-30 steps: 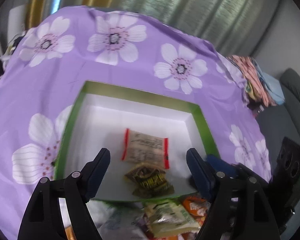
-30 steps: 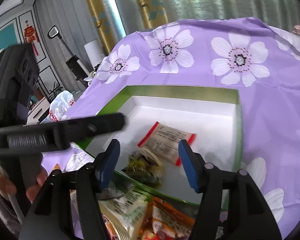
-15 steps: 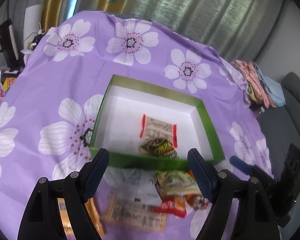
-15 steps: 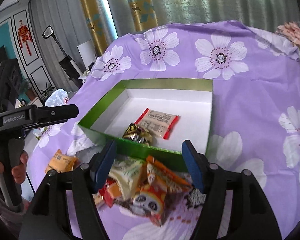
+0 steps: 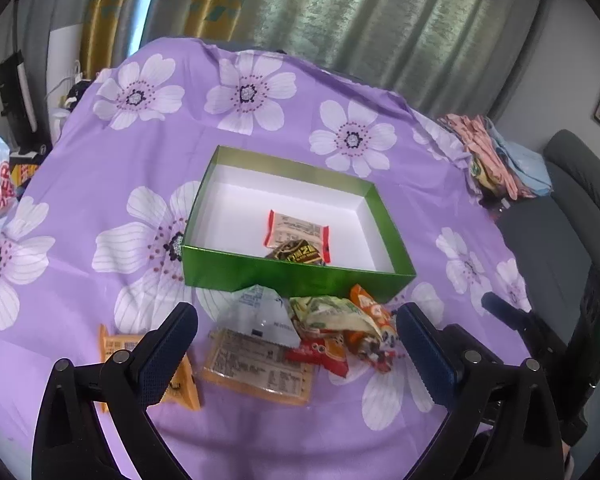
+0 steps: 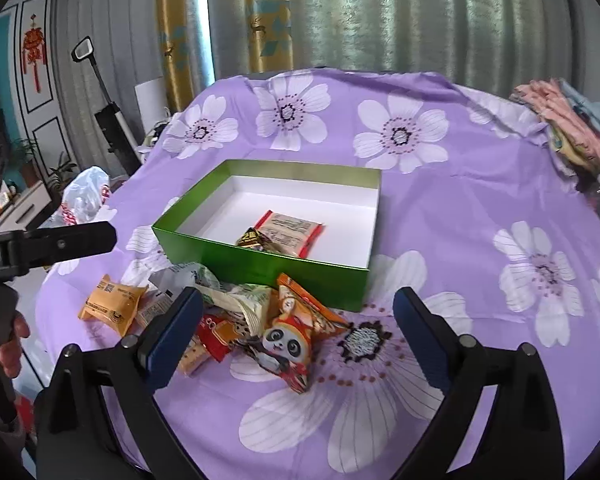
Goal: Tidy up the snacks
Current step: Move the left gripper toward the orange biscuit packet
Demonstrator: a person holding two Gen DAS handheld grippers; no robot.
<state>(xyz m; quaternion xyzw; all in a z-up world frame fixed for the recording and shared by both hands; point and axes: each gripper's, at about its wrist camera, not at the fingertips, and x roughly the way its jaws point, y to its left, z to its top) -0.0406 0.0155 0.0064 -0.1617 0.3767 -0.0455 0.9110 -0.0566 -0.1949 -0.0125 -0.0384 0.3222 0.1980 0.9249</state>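
Observation:
A green box (image 5: 284, 278) (image 6: 260, 266) with a white inside sits on the purple flowered cloth. In it lie a red-edged beige packet (image 5: 298, 228) (image 6: 290, 228) and a dark wrapped snack (image 5: 296, 255) (image 6: 253, 238). A heap of loose snacks lies in front of the box: an orange panda packet (image 6: 292, 344), a pale green packet (image 5: 332, 316), a flat orange packet (image 5: 256, 364) and a small orange packet (image 6: 114, 304). My left gripper (image 5: 296, 348) hangs above the heap, jaws opening, nothing between them. My right gripper (image 6: 298, 328) does the same over the panda packet.
Folded clothes (image 5: 496, 152) lie at the cloth's right edge beside a grey chair (image 5: 572, 216). A white plastic bag (image 6: 84, 196) sits off the left edge. The left gripper's handle and a hand (image 6: 12, 344) show at the left of the right wrist view.
Both grippers have drawn back from over the box and risen, and their jaws have spread wider. The snack heap in front of the box is now in full view.

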